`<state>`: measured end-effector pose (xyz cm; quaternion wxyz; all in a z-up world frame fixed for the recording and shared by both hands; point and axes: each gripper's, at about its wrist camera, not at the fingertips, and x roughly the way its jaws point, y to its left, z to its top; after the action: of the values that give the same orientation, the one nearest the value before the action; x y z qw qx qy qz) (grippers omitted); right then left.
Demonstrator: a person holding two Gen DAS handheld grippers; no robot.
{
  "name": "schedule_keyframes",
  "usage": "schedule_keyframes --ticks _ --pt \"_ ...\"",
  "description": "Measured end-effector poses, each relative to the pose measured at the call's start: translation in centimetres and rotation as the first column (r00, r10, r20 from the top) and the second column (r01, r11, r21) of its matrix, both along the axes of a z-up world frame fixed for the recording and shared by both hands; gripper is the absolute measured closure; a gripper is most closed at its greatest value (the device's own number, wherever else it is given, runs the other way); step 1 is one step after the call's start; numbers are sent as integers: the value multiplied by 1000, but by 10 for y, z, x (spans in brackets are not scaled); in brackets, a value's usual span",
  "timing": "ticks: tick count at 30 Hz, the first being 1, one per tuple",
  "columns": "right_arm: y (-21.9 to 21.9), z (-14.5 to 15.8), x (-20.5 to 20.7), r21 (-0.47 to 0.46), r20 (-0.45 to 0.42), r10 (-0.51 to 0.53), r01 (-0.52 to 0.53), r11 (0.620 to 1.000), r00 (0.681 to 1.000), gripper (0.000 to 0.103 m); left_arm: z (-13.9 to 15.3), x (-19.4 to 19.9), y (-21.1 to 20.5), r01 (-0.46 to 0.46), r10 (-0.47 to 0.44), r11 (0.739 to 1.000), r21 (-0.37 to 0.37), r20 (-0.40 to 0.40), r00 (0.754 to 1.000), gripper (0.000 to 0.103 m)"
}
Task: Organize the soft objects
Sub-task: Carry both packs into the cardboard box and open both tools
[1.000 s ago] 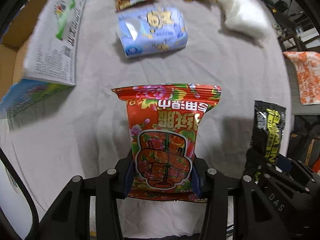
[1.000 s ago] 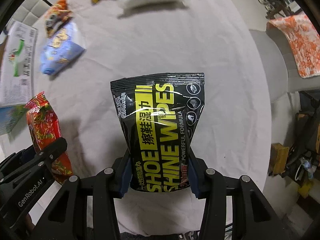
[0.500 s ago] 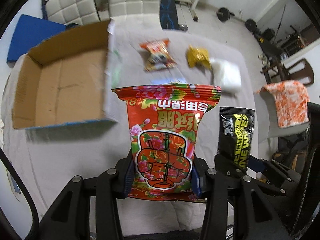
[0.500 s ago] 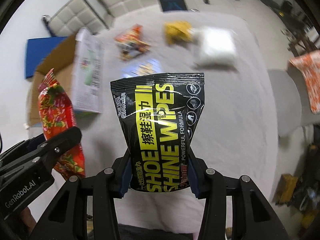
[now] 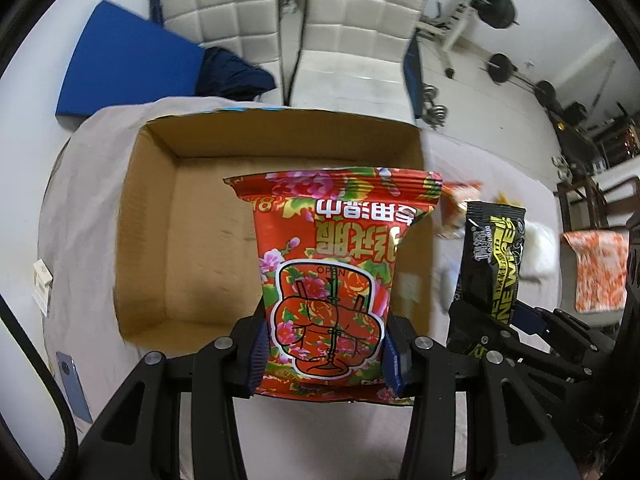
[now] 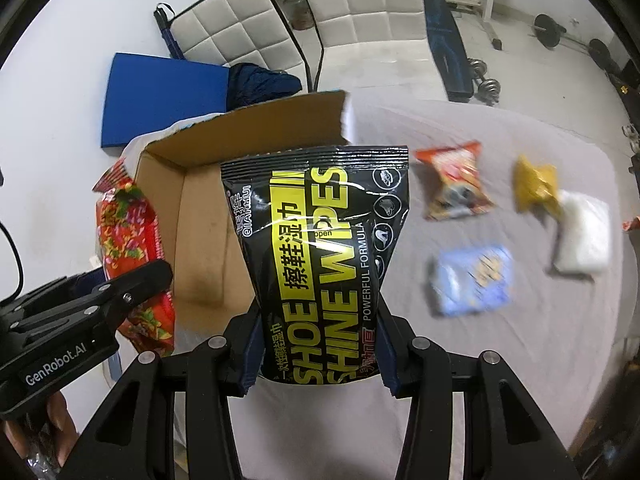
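My left gripper is shut on a red floral wipes pack and holds it up in front of an open cardboard box. My right gripper is shut on a black and yellow shoe wipes pack, held above the table to the right of the box. The red pack and the left gripper also show at the left of the right wrist view. The black pack shows at the right of the left wrist view.
On the grey table cloth lie a blue pack, an orange-red snack pack, a yellow pack and a white pack. White chairs and a blue mat stand beyond the box.
Both grippers have lifted and swung left with their packs. The box, earlier at the left edge, now lies straight ahead of the left gripper.
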<state>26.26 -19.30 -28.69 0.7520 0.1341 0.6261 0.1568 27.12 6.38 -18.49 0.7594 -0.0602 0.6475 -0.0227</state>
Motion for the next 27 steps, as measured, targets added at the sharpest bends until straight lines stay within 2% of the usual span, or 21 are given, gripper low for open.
schedule_keyframes --ticks 3,8,9,11,16,21,23,27 --pt "37 -18 35 -16 -31 6 -6 1000 1000 53 -23 26 27 -32 31 999 -21 -34 999 60" --pt "89 -46 79 -66 -73 16 -21 998 997 53 -68 63 59 -48 34 993 -107 -126 991 60" --pt "97 -50 87 -118 -96 11 -22 993 995 53 -77 69 62 -50 32 991 -123 -144 989 60" --pt "109 -62 99 -144 -108 16 -32 989 994 53 -96 82 68 -51 24 988 -149 -182 983 60" --pt "128 -84 118 -198 -131 41 -67 978 991 53 -130 107 66 -19 -31 980 -198 -245 969 60" --pt "144 -95 133 -219 -143 54 -85 972 988 52 -150 120 56 22 -91 971 -239 -282 955 59" --pt "149 -99 140 -278 -168 27 -73 958 985 52 -159 125 49 43 -119 968 -249 -301 946 59" --pt "155 -111 149 -299 -191 14 -72 952 982 52 -168 130 48 21 -104 968 -251 -323 941 59"
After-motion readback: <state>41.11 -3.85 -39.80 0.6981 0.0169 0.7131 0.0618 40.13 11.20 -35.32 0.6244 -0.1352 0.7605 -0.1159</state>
